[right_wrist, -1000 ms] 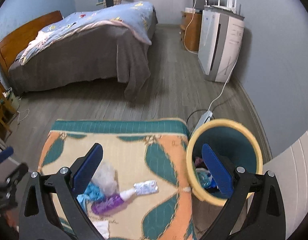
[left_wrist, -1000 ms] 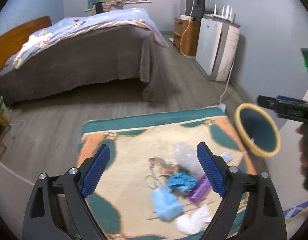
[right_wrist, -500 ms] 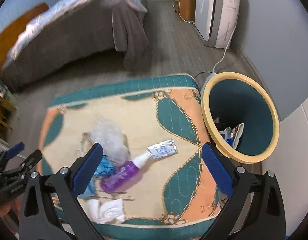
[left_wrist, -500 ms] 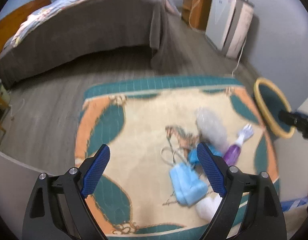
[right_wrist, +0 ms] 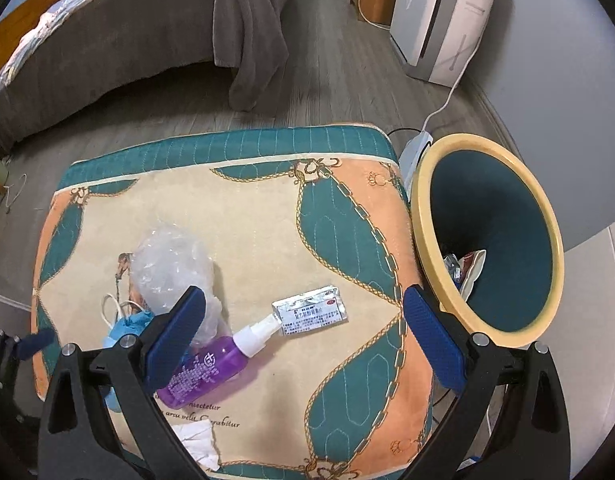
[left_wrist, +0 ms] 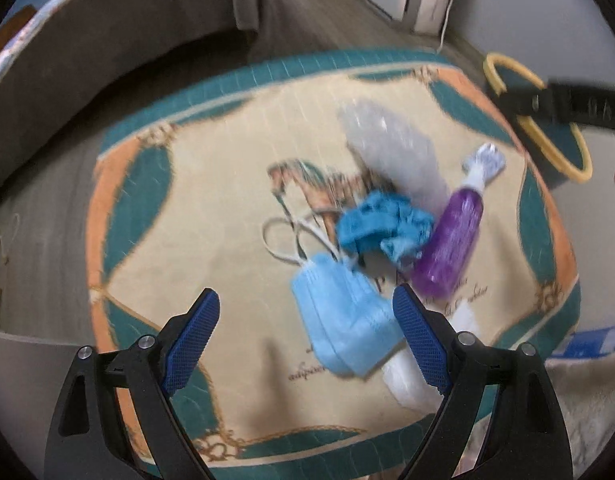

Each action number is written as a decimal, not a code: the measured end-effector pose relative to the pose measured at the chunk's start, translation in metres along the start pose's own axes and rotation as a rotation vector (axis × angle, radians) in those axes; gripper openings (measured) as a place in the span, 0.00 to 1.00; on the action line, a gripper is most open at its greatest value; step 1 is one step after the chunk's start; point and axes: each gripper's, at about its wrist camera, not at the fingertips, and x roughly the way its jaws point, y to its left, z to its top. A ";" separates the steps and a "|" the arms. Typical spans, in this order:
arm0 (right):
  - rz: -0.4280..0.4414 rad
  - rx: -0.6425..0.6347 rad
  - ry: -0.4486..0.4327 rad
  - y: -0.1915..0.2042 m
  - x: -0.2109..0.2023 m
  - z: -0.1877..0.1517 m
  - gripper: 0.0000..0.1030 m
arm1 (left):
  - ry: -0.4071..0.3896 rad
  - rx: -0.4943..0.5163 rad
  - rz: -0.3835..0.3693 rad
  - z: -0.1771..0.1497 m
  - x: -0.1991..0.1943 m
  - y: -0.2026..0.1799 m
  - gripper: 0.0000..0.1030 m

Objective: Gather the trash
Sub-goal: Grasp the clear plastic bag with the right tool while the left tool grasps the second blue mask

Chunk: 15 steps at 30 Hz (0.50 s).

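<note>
On the patterned cushion (right_wrist: 347, 216): purple spray bottle (right_wrist: 203, 372), foil sachet (right_wrist: 313, 310), clear plastic wrap (right_wrist: 167, 268), blue face mask (left_wrist: 343, 320), crumpled blue glove (left_wrist: 383, 224), white tissue (right_wrist: 197, 440). Left gripper (left_wrist: 307, 336) and right gripper (right_wrist: 303, 336) hovered wide apart, empty. Teal bin (right_wrist: 491, 184) (yellow-rimmed) stood just beside the cushion.

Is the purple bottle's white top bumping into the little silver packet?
Touching. In the right wrist view the purple bottle's white spray top rests right against the silver packet's near corner, no gap showing.
</note>
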 end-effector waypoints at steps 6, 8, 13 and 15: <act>0.074 0.014 0.031 0.011 0.008 0.007 0.94 | 0.060 -0.043 -0.108 -0.005 0.018 0.001 0.77; 0.110 0.026 0.036 0.019 0.009 0.009 0.94 | 0.070 -0.083 -0.155 -0.006 0.023 0.007 0.72; 0.130 -0.003 0.071 0.048 0.020 0.011 0.93 | 0.075 -0.108 -0.196 -0.011 0.026 0.021 0.33; 0.134 -0.013 0.092 0.058 0.026 0.010 0.91 | 0.070 -0.092 -0.175 -0.012 0.023 0.025 0.22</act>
